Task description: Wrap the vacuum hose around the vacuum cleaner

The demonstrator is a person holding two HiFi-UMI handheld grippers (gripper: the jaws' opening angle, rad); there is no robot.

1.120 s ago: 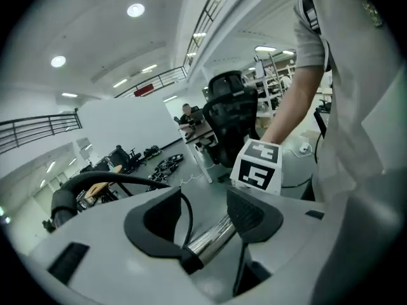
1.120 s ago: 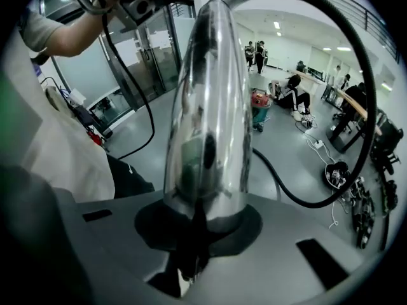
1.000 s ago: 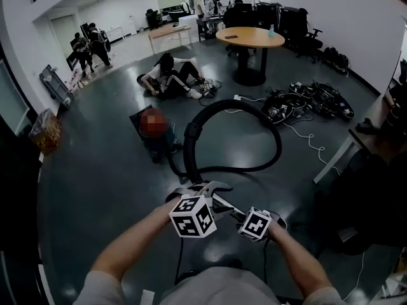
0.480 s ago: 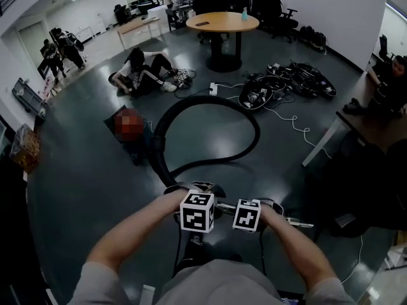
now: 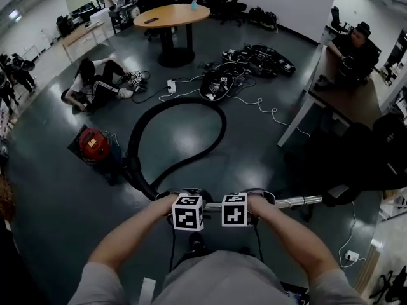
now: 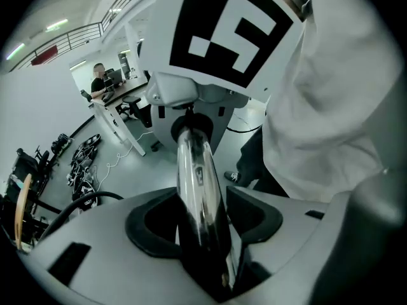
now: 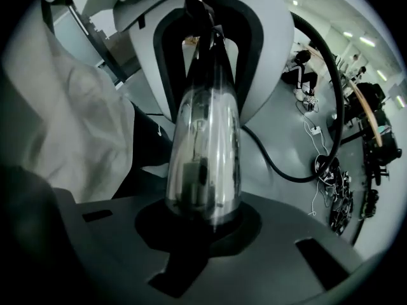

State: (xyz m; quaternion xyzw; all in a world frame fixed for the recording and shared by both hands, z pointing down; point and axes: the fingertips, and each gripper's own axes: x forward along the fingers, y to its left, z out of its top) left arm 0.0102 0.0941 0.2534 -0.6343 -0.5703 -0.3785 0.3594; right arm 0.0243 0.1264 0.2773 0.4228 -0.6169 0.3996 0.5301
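A red vacuum cleaner (image 5: 94, 143) stands on the dark floor at the left of the head view. Its black hose (image 5: 180, 104) runs in a wide loop from the cleaner back to my hands. The hose ends in a chrome wand (image 5: 296, 201) that lies level and points right. My left gripper (image 5: 186, 199) and right gripper (image 5: 253, 200) sit side by side on it. In the left gripper view the wand (image 6: 198, 189) is clamped in my left gripper (image 6: 203, 234). In the right gripper view my right gripper (image 7: 203, 216) is shut on the wand (image 7: 206, 145), with the hose (image 7: 334, 100) behind.
A round wooden table (image 5: 172, 16) stands at the back. A person sits on the floor (image 5: 95, 89) beyond the cleaner. Black gear and white cables (image 5: 245, 65) lie on the floor to the right of the loop. A desk (image 5: 346, 103) with a seated person stands at the right.
Both grippers have come down and closer to my body, cubes now level side by side. The wand has swung out to the right. The view has turned, so cleaner and loop sit further left.
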